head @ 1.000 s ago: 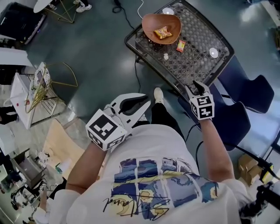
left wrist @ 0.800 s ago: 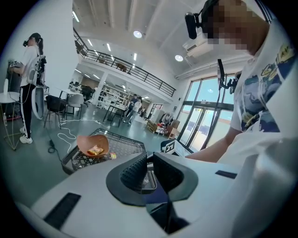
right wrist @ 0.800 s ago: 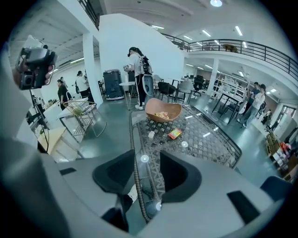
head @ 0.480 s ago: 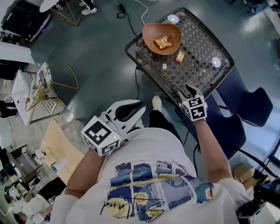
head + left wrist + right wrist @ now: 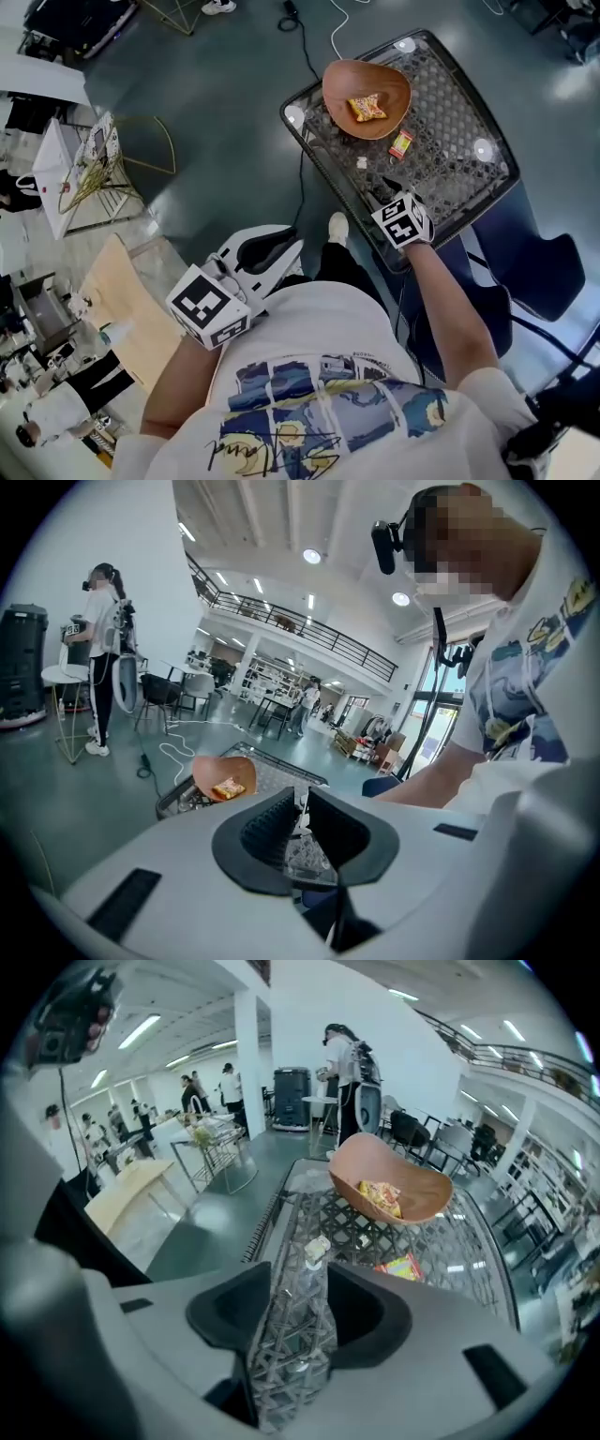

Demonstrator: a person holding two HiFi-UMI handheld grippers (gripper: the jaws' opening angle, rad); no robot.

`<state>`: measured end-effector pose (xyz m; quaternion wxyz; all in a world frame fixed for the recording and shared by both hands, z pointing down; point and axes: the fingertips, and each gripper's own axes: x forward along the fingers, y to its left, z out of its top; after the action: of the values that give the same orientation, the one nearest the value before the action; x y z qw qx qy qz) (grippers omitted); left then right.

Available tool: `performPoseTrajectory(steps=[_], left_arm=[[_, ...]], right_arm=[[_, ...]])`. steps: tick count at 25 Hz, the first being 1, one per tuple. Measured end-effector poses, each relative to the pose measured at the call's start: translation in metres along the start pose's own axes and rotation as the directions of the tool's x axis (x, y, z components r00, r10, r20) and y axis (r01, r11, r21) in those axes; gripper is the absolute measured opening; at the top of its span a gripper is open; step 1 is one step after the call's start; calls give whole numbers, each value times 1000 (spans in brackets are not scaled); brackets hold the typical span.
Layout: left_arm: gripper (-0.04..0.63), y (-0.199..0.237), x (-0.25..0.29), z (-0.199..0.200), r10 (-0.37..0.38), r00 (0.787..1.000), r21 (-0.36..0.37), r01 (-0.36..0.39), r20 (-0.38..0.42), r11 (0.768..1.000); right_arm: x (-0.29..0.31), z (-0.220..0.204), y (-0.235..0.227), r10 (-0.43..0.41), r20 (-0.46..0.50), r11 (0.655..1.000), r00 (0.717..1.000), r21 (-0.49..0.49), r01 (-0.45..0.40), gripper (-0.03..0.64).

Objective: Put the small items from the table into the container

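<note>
Two small items (image 5: 401, 143) lay on the table (image 5: 469, 112) by the empty right gripper (image 5: 388, 185).
Jaws apart, it needed to straddle the white one (image 5: 362, 162) squarely; left gripper (image 5: 287, 246) idled, also parted.

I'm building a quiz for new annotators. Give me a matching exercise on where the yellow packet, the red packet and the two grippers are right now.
Things:
1. yellow packet
2. red packet
3. left gripper
4. right gripper

Places:
A. flat on the table
B. inside the bowl
C. above the table's near edge
D. off the table, beside the person's torso

Pairs: 1-B, 2-A, 3-D, 4-C
</note>
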<state>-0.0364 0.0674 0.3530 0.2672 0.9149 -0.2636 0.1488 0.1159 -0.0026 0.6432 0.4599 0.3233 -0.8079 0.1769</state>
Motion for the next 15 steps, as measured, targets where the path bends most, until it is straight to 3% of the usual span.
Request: performPoseTrajectory(steps=[7,15], left_arm=[[31,21,6,1,115,993,-76,-113,13,991],[31,39,2,-5,205,979,-140,-200,20,970]], right_arm=[[54,12,-17,55,-85,955,995,-288,-77,176],[98,14,-21,111,-184,889,977,-421,-181,176]])
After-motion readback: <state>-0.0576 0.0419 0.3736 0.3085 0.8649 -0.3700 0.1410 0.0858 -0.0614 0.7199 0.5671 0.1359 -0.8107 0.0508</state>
